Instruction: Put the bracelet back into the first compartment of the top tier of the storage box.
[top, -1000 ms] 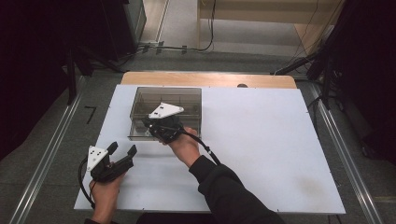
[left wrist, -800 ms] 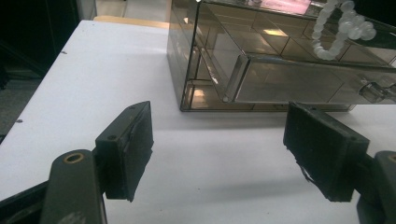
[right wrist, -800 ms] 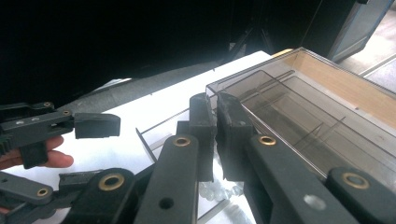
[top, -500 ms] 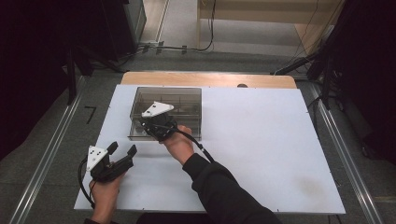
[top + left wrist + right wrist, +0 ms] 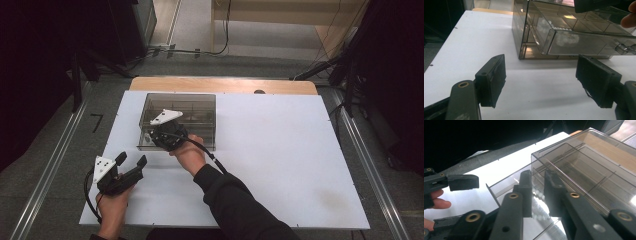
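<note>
- Left hand-held gripper [image 5: 131,162]: nearest item, at the front left of the table, held in the person's left hand [image 5: 114,200]. Black body with a grey three-cornered plate on top and a dark cable looping behind. Jaws stand wide apart with nothing between them; in the left gripper view they frame bare table, with the box beyond.
- Table [image 5: 280,165]: white rectangular top, a pale wooden strip along its far edge.
- Right hand-held gripper [image 5: 538,195]: over the front left part of the box, held in the person's right hand [image 5: 189,154]; dark sleeve runs back to the near edge. Jaws have just been opening and now stand a narrow gap apart. In the right gripper view they sit above the open drawer; the white beads show through the gap, but no grip on anything can be made out.
- Drawer box [image 5: 200,107]: smoke-tinted clear plastic organiser, low and rectangular, standing on the left half of the table toward its far edge. Inner partitions show through the top.
- Drawer [image 5: 579,45]: one drawer at the box's left front is pulled partly out, clear-fronted, with a small clear knob.
- White beads [image 5: 565,40]: cluster of small round white pieces lying in the drawer, blurred through the plastic.
</note>
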The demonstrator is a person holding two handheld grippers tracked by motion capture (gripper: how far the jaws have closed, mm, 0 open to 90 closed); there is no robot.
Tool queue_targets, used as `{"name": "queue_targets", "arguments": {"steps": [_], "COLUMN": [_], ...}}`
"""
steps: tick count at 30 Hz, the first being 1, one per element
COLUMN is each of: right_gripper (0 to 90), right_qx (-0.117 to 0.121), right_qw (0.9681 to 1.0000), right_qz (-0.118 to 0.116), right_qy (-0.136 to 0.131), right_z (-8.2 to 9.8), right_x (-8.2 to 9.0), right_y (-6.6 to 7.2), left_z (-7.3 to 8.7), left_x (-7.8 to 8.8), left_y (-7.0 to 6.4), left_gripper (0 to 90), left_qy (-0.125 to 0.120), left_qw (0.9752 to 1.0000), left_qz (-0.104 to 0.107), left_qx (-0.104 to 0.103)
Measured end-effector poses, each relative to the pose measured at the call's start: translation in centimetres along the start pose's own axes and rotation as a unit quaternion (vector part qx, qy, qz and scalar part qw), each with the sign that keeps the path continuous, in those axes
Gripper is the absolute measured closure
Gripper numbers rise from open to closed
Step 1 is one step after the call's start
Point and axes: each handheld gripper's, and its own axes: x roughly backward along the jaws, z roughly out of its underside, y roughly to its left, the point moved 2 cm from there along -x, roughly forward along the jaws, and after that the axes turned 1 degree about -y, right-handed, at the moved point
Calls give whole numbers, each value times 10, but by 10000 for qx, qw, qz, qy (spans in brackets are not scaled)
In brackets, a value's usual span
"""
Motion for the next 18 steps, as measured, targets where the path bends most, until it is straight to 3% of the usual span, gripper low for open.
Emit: {"name": "queue_targets", "arguments": {"steps": [8,18], "right_gripper": [587,495], "right_qx": [-104,-85], "right_qw": [9999,9998], "right_qz": [-75,-154], "right_qy": [5,16], "right_z": [-1,1], "right_x": [3,8], "right_y": [0,3], "left_z": [0,1], "left_x": [0,0], "left_y": [0,0], "left_gripper": [245,245], "left_qy": [11,43], "left_qw": [10000,10000], "left_qz": [1,9], "left_qx": [-14,-39]}}
